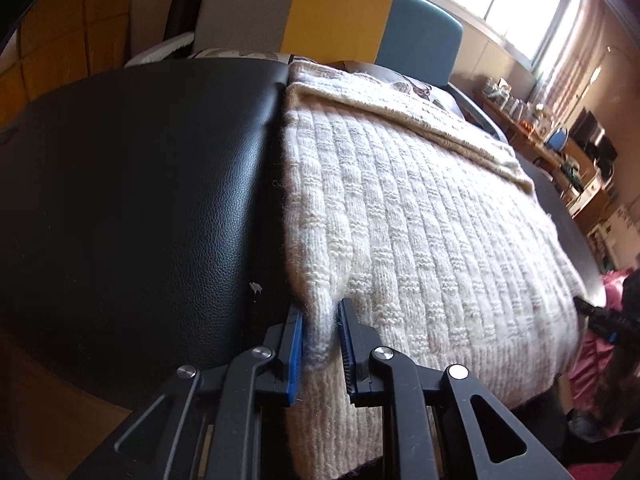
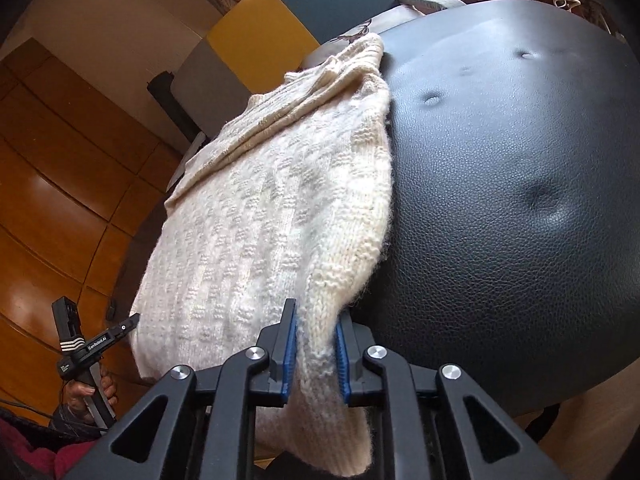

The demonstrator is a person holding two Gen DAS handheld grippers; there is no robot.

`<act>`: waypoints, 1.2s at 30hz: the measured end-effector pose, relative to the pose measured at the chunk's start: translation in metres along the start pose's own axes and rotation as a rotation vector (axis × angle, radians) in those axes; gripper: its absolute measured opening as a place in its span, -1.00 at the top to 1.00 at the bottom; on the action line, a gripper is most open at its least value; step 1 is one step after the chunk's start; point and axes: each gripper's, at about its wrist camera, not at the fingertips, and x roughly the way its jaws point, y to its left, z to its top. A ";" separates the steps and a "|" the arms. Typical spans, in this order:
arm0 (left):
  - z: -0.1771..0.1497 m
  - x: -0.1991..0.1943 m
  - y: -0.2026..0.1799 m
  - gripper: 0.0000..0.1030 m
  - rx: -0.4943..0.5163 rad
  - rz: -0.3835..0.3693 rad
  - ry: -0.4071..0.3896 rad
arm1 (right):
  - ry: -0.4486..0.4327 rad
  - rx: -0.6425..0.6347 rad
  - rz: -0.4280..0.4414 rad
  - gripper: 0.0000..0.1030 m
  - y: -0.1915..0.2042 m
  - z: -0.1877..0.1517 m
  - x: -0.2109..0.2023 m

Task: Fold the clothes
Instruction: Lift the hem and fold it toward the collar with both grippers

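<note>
There the sweater [image 1: 420, 216] lay on the black seat [image 1: 140, 184]; the left gripper [image 1: 320, 344] pinched its near corner, and the right gripper [image 2: 316, 348] pinched the other.

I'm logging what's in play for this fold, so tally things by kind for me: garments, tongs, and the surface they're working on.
Cream knit garments: 1, the sweater
Tongs: 2, the left tongs and the right tongs, each clamped on a near corner of the sweater
Black padded surfaces: 1, the black leather top under it
Total: 4
</note>
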 end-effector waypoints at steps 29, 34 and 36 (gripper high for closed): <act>0.118 -0.026 0.047 0.86 -0.364 -0.590 -0.153 | -0.025 0.123 0.318 0.81 0.053 0.094 0.015; 0.185 0.008 0.049 0.86 -0.398 -0.608 -0.172 | -0.080 0.190 0.336 0.81 0.047 0.152 0.040; 0.211 0.030 0.054 0.86 -0.432 -0.595 -0.168 | -0.093 0.229 0.323 0.81 0.039 0.179 0.057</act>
